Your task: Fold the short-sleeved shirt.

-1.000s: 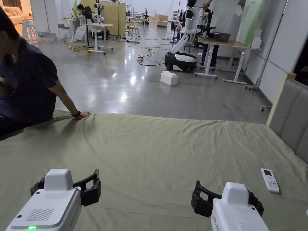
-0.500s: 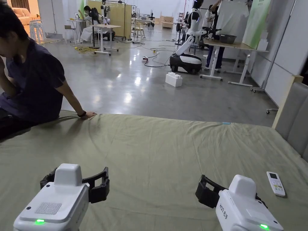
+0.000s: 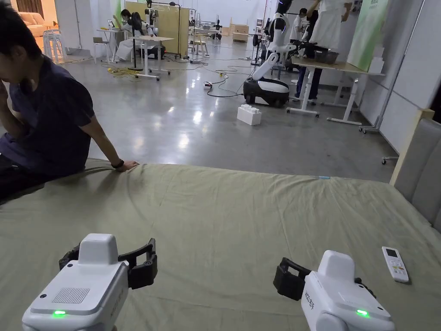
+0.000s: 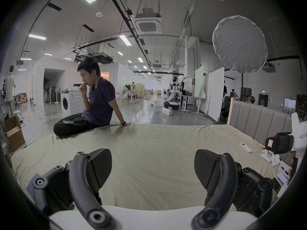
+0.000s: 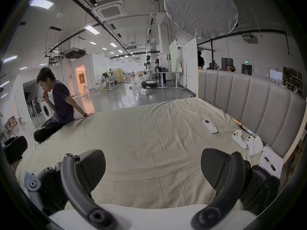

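- Seated person (image 3: 45, 116): at the far left edge of the bed, one hand planted on the sheet; well apart from our tools.
- Left gripper (image 3: 110, 260): we hold it low over the near left of the olive-green bedsheet (image 3: 224, 215); in the left gripper view its jaws stand spread wide with bare sheet between them, pinching nothing.
- Right gripper (image 3: 318, 278): held low over the near right of the sheet; the right gripper view shows its jaws spread as well, empty.
- Remote control (image 3: 395, 263): white, lying flat on the sheet to the right of the right gripper, apart from it.
- Padded headboard (image 3: 424, 172): along the right side; two white handheld controllers (image 5: 243, 140) lie near it.
- Short-sleeved shirt: we cannot find it on the sheet.
- Step in hand, as we judge it: the start, before any fold. The next move calls for locating the shirt and laying it flat before we grip an edge.
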Demonstrator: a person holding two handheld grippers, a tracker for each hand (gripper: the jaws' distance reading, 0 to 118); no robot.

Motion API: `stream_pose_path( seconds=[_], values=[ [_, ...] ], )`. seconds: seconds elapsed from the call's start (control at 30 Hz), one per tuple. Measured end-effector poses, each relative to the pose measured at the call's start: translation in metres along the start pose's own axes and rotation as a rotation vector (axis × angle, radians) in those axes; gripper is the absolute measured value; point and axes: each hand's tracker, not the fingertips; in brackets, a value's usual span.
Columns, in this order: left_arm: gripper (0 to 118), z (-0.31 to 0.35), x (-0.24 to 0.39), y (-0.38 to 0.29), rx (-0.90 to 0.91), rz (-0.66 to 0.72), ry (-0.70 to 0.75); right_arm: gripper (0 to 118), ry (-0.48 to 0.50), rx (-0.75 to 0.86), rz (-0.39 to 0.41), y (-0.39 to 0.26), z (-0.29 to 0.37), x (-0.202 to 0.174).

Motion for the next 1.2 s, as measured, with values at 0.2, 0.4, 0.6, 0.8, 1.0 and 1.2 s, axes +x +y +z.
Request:
stream_pose_path(
  seconds=[0.2,0.4,0.6,0.8,1.0,1.2],
  values=[
    [101,0.000,0.000,0.001,-0.002,-0.007,0.001,115,0.006,-0.001,0.019,-0.005,-0.002,-0.002],
    [101,0.001,0.000,0.002,-0.006,-0.015,-0.003,115,0.013,0.012,0.033,-0.003,-0.001,-0.003],
    [101,0.000,-0.001,0.002,-0.011,-0.009,0.000,115,0.017,0.021,0.036,-0.001,-0.002,-0.002],
    [101,0.000,-0.001,0.002,-0.015,-0.016,0.002,115,0.027,-0.005,0.017,0.000,-0.004,0.001],
    [102,-0.003,0.001,-0.001,-0.029,-0.027,0.014,115,0.012,-0.032,-0.037,-0.002,-0.008,0.006],
    [104,-0.004,0.000,-0.008,0.005,-0.023,0.002,115,0.142,0.011,-0.146,-0.008,-0.011,0.025]
  ],
)
